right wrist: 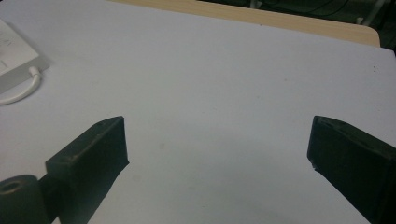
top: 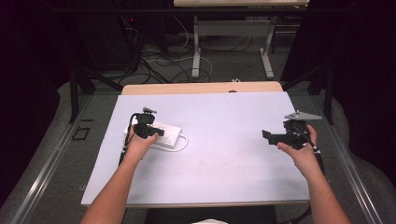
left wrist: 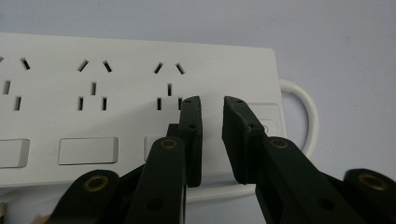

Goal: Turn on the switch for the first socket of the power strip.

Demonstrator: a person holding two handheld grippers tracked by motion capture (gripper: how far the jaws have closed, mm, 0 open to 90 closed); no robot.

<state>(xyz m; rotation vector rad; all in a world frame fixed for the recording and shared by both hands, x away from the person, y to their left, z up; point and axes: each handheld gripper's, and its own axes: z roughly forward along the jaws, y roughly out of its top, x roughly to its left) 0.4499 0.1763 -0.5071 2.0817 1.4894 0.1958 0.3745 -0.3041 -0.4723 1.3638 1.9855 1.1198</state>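
A white power strip (top: 169,135) lies flat on the left part of the white mat (top: 224,154), its white cable (top: 183,143) looped at its right end. My left gripper (top: 160,132) hovers over the strip. In the left gripper view its jaws stand a narrow gap apart (left wrist: 212,100) above the strip's face (left wrist: 116,79), near the last socket and a switch, with nothing between them. My right gripper (top: 266,136) is held above the mat at the right, wide open (right wrist: 217,135) and empty. The strip's corner (right wrist: 11,51) and cable (right wrist: 21,95) lie far to its left.
The mat covers a wooden table whose far edge (top: 201,87) shows beyond it. Behind the table are the legs of another table (top: 196,56) and loose cables on the floor (top: 159,70). A metal rail (top: 56,154) runs along the left side.
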